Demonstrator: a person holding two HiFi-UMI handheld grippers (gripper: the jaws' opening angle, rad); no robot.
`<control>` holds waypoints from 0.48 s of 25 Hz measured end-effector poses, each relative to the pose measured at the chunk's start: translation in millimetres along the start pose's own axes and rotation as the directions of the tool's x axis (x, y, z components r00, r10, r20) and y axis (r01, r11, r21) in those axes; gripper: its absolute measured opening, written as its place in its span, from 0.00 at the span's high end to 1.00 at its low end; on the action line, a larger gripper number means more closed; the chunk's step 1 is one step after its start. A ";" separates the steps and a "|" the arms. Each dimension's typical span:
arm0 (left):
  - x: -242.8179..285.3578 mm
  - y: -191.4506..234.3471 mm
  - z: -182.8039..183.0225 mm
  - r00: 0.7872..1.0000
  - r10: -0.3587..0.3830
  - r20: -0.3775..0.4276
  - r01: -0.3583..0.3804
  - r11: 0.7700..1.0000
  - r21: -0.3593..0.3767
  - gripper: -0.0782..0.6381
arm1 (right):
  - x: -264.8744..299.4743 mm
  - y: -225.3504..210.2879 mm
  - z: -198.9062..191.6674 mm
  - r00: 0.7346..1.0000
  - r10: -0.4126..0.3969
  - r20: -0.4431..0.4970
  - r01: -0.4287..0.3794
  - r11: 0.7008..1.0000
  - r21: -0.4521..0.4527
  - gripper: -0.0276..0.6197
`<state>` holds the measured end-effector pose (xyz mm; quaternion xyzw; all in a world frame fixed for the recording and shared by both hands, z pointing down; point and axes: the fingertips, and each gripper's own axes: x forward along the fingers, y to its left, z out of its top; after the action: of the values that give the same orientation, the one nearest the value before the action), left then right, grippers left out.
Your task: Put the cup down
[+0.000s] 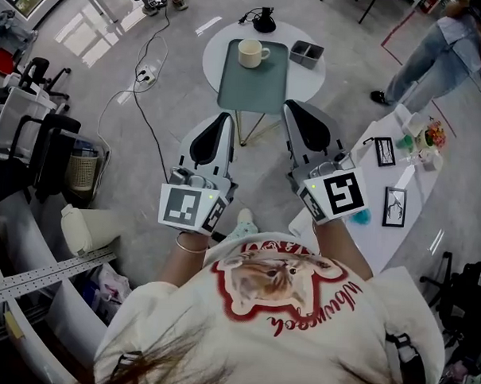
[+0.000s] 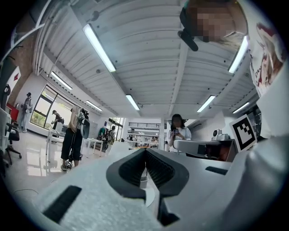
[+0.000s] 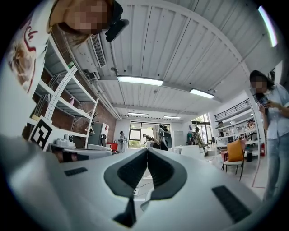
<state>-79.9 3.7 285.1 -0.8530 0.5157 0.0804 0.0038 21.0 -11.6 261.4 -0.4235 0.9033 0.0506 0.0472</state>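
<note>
- The cup (image 1: 251, 52) is upright on the green tray (image 1: 253, 92), near the tray's far end, handle pointing to the right.
- The tray lies on a small round white table (image 1: 218, 59), out in front of the person and well apart from both tools.
- The left gripper (image 1: 225, 116) is held low by the person's chest and points forward. In the left gripper view its jaws are pressed together at the tips, the ribbed black pads (image 2: 159, 169) meeting with nothing between them.
- It's the same on the other side. The right gripper (image 1: 290, 105) is level with the left one, and in the right gripper view its jaws are together too, tip to tip and empty.
- Each tool has its marker cube facing up: the left cube (image 1: 190, 207) and the right cube (image 1: 337, 194).
- A grey two-part box (image 1: 307, 53) sits on the round table just right of the tray, and a black object (image 1: 265, 21) is at the table's far edge.
- A long white table (image 1: 379, 233) to the right carries two dark picture frames (image 1: 394, 207) and some small items.
- A cable (image 1: 150, 124) snakes across the pale floor on the left.
- A bystander in jeans (image 1: 433, 56) stands at the top right.
</note>
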 end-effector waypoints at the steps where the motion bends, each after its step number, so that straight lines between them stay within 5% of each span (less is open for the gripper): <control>1: -5.2 -8.9 0.6 1.000 0.006 0.001 -0.006 1.000 0.001 0.87 | -9.6 0.9 0.8 1.000 0.005 -0.002 -0.005 1.000 0.003 0.91; 12: -58.6 -96.7 5.9 0.998 0.066 0.022 -0.067 0.998 0.022 0.87 | -112.0 5.4 20.0 0.999 0.044 0.020 -0.044 0.999 0.015 0.91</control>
<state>-22.3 101.0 280.2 -0.8344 0.5445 0.0838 0.0161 89.0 79.7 256.3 -0.4026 0.9122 0.0487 0.0583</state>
